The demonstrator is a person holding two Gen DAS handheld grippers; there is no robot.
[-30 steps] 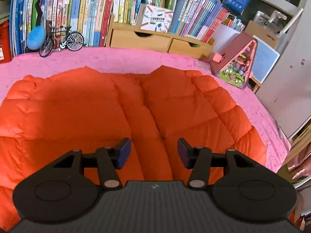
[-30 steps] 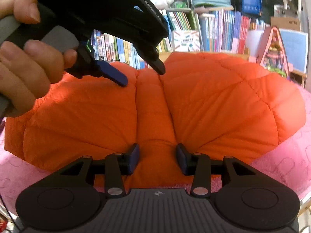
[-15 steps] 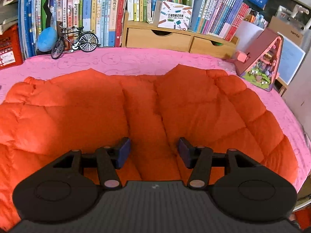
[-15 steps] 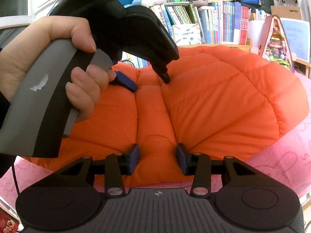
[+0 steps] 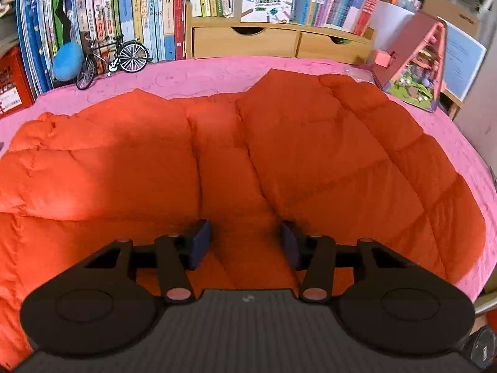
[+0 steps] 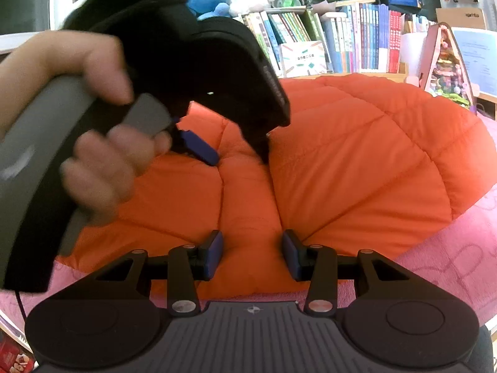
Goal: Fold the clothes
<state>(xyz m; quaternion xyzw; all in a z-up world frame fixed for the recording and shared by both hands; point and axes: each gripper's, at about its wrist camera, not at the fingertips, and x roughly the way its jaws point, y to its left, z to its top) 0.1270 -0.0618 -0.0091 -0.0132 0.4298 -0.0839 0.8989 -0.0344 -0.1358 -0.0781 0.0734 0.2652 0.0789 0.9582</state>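
An orange quilted puffer jacket [image 5: 310, 161] lies spread on the pink table cover [image 5: 217, 71]; it also shows in the right wrist view [image 6: 357, 171]. My left gripper [image 5: 245, 242] is open, low over the jacket's middle panel, its jaws astride that panel. In the right wrist view the left gripper [image 6: 239, 155] shows held by a hand, its tips down on the middle panel. My right gripper [image 6: 252, 255] is open at the jacket's near edge, with the middle panel between its jaws.
Shelves of books [image 5: 139, 15] and a wooden drawer unit [image 5: 279, 42] line the back. A model bicycle [image 5: 111, 59] and a blue ball [image 5: 66, 65] stand at the back left. A pink triangular toy house [image 5: 416, 71] stands at the right edge.
The left gripper has lowered onto the jacket's middle panel and moved back toward the near side. The right gripper has stayed in place at the jacket's near edge.
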